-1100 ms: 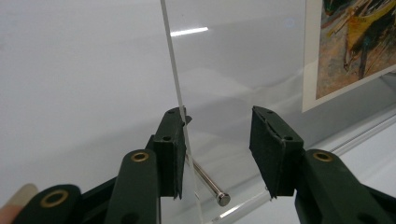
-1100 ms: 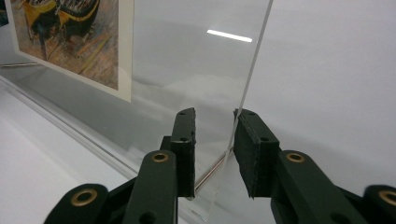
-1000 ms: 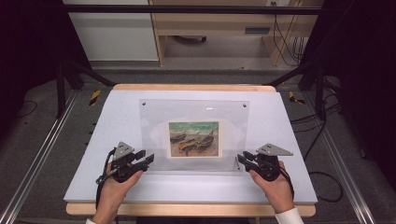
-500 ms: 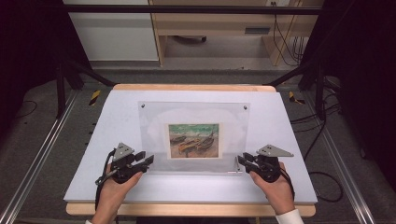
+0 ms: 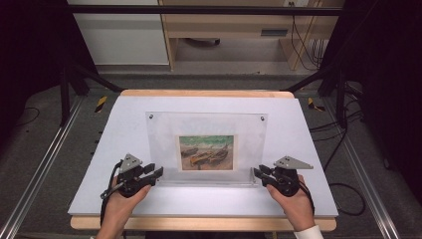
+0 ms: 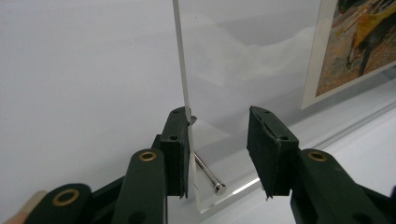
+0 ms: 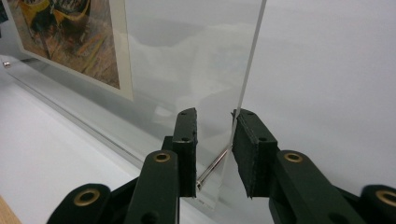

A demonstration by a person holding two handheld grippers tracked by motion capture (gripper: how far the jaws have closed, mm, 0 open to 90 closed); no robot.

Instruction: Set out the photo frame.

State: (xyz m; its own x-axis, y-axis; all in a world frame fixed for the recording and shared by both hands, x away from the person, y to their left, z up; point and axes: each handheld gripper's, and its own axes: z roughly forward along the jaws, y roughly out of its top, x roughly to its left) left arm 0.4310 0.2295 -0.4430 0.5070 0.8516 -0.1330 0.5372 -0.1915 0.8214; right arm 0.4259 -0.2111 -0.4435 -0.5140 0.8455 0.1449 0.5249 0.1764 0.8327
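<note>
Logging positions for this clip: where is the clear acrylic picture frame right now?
In the high view the acrylic frame stands mid-table on the white sheet, between the left gripper and right gripper, which straddle its lower corners.

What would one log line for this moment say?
frame: clear, upright on table | left gripper: open at left corner | right gripper: open at right corner

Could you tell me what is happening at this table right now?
A person holds a gripper in each hand at the near corners of a clear acrylic picture frame on the white table. A painted print sits inside it. The left gripper is open, its jaws around the frame's near left edge by a metal pin. The right gripper is open too, straddling the near right edge. Neither has clamped yet.
</note>
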